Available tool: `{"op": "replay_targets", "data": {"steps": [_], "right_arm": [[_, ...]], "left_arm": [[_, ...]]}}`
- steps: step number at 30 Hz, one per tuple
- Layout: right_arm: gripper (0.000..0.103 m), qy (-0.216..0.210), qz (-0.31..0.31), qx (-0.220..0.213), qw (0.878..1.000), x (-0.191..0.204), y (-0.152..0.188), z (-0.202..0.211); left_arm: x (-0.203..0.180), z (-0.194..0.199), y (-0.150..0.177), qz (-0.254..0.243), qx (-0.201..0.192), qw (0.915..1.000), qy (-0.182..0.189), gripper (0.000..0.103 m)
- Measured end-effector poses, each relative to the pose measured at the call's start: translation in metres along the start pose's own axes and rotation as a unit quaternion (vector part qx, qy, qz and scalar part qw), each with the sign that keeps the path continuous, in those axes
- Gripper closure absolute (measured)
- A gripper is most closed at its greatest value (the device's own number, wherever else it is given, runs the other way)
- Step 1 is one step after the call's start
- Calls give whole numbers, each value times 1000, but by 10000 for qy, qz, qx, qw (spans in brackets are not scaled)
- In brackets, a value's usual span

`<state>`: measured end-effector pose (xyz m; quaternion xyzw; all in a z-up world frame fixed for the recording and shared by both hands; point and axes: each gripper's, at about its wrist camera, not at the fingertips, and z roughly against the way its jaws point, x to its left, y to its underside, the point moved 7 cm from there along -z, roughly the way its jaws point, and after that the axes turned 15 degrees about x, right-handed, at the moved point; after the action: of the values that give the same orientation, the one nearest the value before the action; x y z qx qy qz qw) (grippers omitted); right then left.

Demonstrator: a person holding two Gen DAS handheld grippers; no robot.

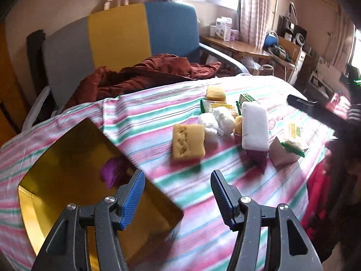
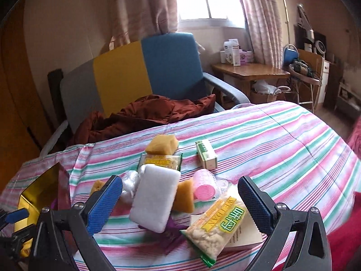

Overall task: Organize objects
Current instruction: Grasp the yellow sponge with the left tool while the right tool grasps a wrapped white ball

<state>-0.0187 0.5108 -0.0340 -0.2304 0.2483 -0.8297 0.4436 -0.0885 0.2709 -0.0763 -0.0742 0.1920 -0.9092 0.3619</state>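
Left gripper (image 1: 178,194), jaws spread and empty, hovers by the gold-lined open box (image 1: 45,203), apparently the collection bin. Right gripper (image 2: 180,203), also spread, frames the white rectangular foam sponge (image 2: 155,201) among clutter on the striped cloth (image 2: 282,140), apparently the next pick.

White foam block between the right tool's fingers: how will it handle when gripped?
The white foam block looks like sponge, so it is probably light and will squash under the pads. It sits tilted on the purple packet and yellow sponge, so a nudge may tip it.
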Motion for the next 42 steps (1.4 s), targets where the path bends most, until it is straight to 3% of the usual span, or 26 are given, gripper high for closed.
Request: {"op": "replay_targets", "data": {"steps": [9,14,19,21,22,23,27,33,35,39,42], "right_arm": [[0,-360,-249,-33,9990,-7,-5,3],[0,-462,-158,-8,9988,-1,-5,1],[0,-532,-93,42,9985,2,-4,0],[0,-529,-69,49,9986,3,-4,-1],[0,-519,-60,51,9986,3,-4,-1],[0,-513,-41,50,9987,3,-4,-1],[0,-431,107,25,9990,8,-3,-1],[3,-481,409,143,9979,24,1,-2],[6,-670,619,298,9954,38,3,-3],[22,-948,1105,847,9857,76,5,-22],[23,-895,1380,1228,9787,104,4,-46]], "left_arm": [[-18,-70,-49,3,714,9974,129,41],[-21,-107,-64,-48,1097,9940,-20,36],[-18,-131,-70,42,1324,9912,65,35],[-14,-140,-70,94,1417,9899,35,37],[-13,-143,-69,125,1485,9888,62,48],[-12,-144,-68,183,1508,9883,148,48],[-12,-120,-68,189,1080,9935,314,49],[-2,-52,-50,323,384,9970,588,49],[4,-31,-42,363,175,9972,627,49],[25,-3,-23,614,-20,9957,695,48],[44,7,-13,835,-89,9938,729,48]]}}
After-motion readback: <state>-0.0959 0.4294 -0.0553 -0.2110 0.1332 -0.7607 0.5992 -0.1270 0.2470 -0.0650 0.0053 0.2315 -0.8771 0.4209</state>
